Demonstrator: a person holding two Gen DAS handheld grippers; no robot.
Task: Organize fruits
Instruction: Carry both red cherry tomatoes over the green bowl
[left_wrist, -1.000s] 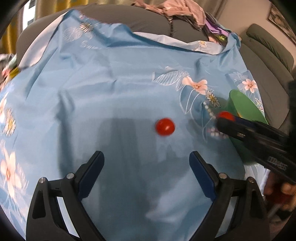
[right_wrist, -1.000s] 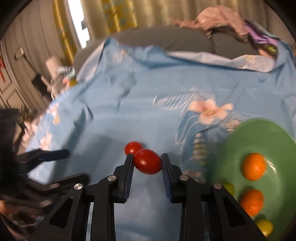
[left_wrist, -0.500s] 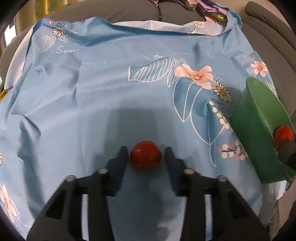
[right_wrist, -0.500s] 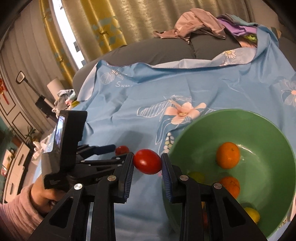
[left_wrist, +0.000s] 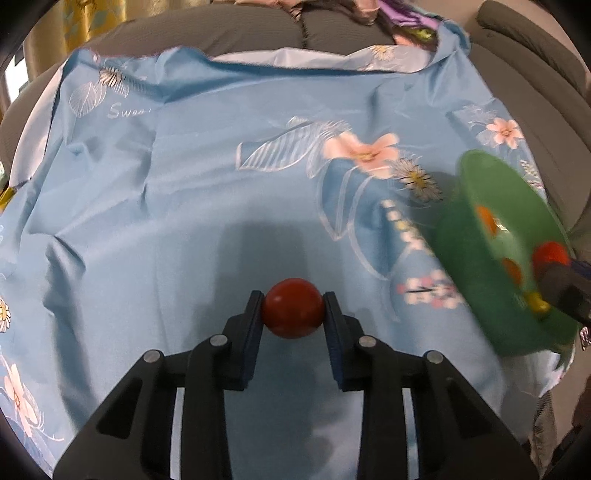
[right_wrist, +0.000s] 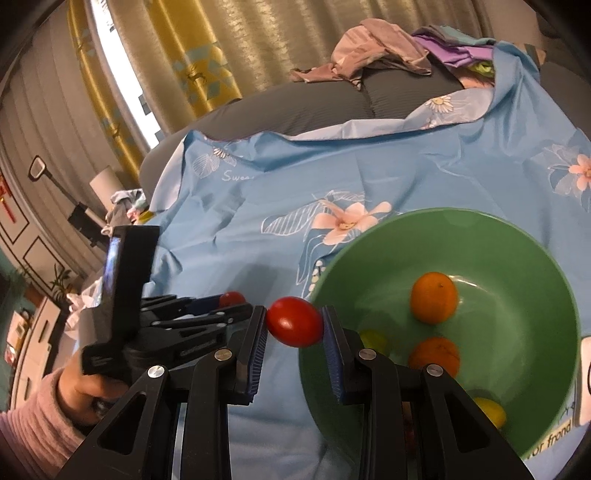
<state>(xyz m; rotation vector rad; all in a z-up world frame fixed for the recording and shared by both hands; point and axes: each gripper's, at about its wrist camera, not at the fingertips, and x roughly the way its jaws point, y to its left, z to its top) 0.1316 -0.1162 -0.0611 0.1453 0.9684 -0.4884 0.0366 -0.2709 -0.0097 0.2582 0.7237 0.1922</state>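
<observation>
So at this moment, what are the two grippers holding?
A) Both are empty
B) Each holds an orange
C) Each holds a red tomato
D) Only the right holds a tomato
C: the left gripper is shut on a round red tomato, and the right gripper is shut on an oval red tomato at the green plastic bowl rim.

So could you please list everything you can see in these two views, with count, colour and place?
tomatoes: 2, red; one in the left gripper, one in the right gripper at the bowl's rim
bowl: 1, green, on the cloth at the right
oranges: 2, orange, inside the bowl
small yellow fruits: 2 in view, inside the bowl
cloth: 1, light blue with flowers, spread over a grey sofa
clothes: a heap, pink and purple, on the sofa back
curtains: yellow and beige, behind the sofa
left gripper: black, shut on a tomato
right gripper: black, shut on a tomato
left hand: pink sleeve, holding the left gripper
</observation>
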